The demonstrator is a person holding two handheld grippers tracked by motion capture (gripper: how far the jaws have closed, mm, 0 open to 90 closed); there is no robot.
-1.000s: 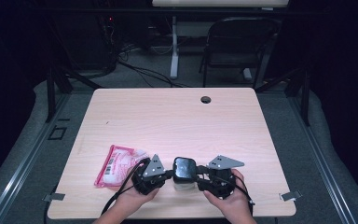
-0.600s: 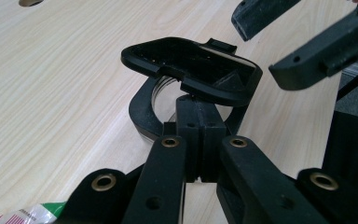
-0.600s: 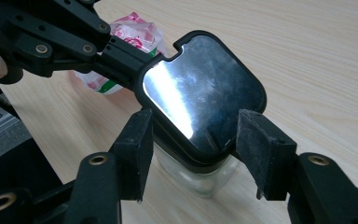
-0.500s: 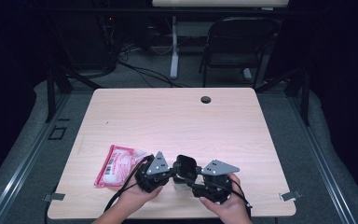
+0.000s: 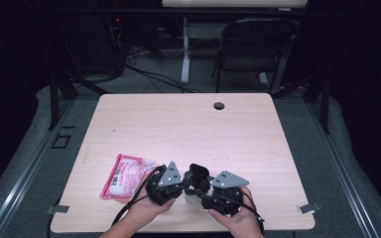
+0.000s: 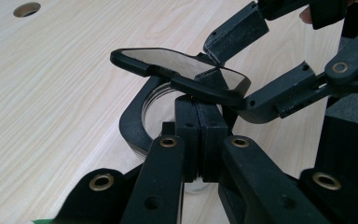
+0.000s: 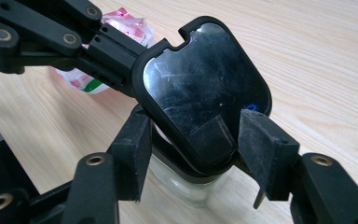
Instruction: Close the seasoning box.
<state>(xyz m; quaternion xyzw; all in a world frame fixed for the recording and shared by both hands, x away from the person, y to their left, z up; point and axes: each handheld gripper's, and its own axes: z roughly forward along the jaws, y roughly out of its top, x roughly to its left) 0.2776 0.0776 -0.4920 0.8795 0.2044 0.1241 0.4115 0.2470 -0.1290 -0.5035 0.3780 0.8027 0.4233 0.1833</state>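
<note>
Pink packet (image 5: 121, 174) is lying untouched at near left; the left gripper (image 5: 186, 182) is pinching the black rim of a small glass jar (image 7: 186, 184) at near centre, its flip lid (image 7: 200, 91) already standing open, while the right gripper (image 5: 202, 191), jaws spread wide, is straddling it without gripping

A: Count on the surface (image 5: 258, 144)?
B: 1 pink-and-white packet (image 5: 124, 175), near left edge. 1 clear jar (image 7: 186, 184) w/ 1 black hinged lid (image 7: 200, 91), lid flipped up.
A: Grippers?
B: 2: left gripper (image 5: 181, 184) and right gripper (image 5: 202, 187), 2 jaws each, 4 jaws total. 2 hands: 1 left hand (image 5: 146, 209), 1 right hand (image 5: 235, 220).
A: Anything else?
B: 1 round cable hole (image 5: 219, 105) at far edge. Beyond the surface, 1 folding chair (image 5: 250, 52).
</note>
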